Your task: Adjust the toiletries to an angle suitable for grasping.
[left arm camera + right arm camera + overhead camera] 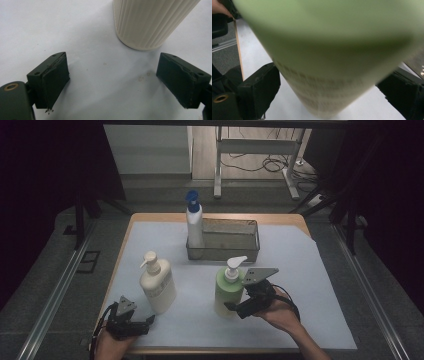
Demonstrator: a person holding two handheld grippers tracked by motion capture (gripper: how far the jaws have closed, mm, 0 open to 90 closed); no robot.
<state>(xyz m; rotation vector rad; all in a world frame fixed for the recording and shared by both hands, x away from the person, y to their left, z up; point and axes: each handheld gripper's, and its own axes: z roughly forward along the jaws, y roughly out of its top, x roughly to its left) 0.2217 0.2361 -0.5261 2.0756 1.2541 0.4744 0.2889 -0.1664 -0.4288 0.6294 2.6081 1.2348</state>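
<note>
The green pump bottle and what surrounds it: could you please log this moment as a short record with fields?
work in hand: right gripper has its jaws around the green plastic pump bottle
grip: jaws flank the bottle's lower body; contact cannot be told
green bottle: upright on the white table cover
left gripper: jaws wide open, holding nothing, beside the cream ribbed pump bottle
metal tray: rectangular, behind the green bottle
white bottle with blue pump: upright at the tray's left end

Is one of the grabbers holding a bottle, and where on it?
The right gripper has its jaws on either side of the green bottle's lower body, but a firm grip cannot be told. The left gripper is open, holding nothing.
</note>
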